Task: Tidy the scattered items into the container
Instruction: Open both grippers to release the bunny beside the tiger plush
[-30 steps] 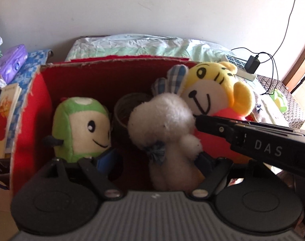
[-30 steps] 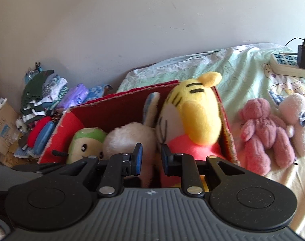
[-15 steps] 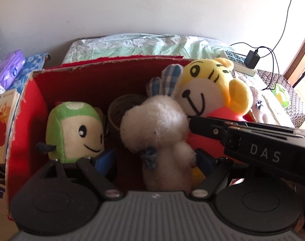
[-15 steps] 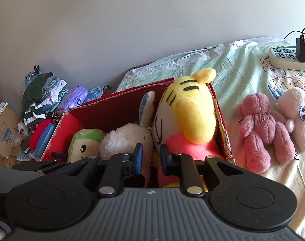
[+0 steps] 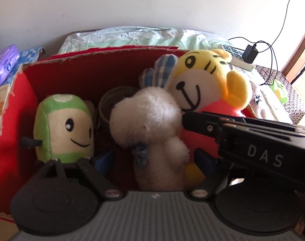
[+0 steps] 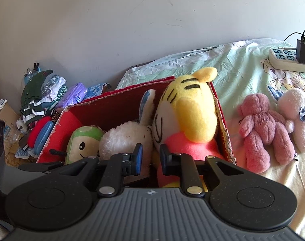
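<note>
Holding: left gripper (image 5: 152, 160) spread wide around white bunny (image 5: 150, 120), pads seemingly apart from it
Right gripper (image 6: 150, 158): clenched, empty
Box (image 5: 82, 76): bunny, tiger (image 5: 202, 84), green toy (image 5: 64, 128) inside
Bed: pink bear (image 6: 264, 132) outside

Three plush toys (image 5: 144, 120) sit side by side in the box (image 5: 10, 108) (two more (image 6: 264, 128) lie right of it on the bed (image 6: 232, 64)).

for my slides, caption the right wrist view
Shut right gripper over red cardboard box of plush toys; pink plush bear outside.
</note>
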Demonstrator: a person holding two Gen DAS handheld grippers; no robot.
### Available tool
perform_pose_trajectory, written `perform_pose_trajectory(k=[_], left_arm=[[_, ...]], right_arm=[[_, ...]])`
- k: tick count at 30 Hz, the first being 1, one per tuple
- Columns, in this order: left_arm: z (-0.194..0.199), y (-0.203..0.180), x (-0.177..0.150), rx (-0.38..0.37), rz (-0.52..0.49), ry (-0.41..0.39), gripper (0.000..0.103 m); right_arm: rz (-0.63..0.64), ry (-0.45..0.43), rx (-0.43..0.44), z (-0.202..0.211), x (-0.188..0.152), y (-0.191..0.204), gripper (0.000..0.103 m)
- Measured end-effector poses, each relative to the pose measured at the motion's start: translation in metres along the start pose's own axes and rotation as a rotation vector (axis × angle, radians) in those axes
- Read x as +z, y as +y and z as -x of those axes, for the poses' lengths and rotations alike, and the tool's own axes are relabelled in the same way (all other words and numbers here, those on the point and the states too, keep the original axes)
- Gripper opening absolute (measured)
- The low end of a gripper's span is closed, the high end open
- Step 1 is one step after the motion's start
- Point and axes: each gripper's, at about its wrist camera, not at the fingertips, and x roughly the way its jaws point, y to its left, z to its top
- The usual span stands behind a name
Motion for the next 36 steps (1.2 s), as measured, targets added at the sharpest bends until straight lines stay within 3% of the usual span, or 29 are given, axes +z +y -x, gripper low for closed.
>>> perform_pose_trajectory(k=[10,16,36], left_arm=[[0.005,-0.004,0.003,0.025,-0.021,-0.006,0.086],[0.01,-0.003,0.006,0.095,-0.051,-0.021,0.096],[0.015,0.006,-0.007,0.133,0.017,-0.037,0.096]], right_arm=[[0.023,0.014,-0.002,0.0,0.001,0.0,0.02],[0.043,0.036,0.001,0.001,0.006,0.004,0.024],[0.117,0.062,-0.044,-0.001,0.002,0.008,0.019]])
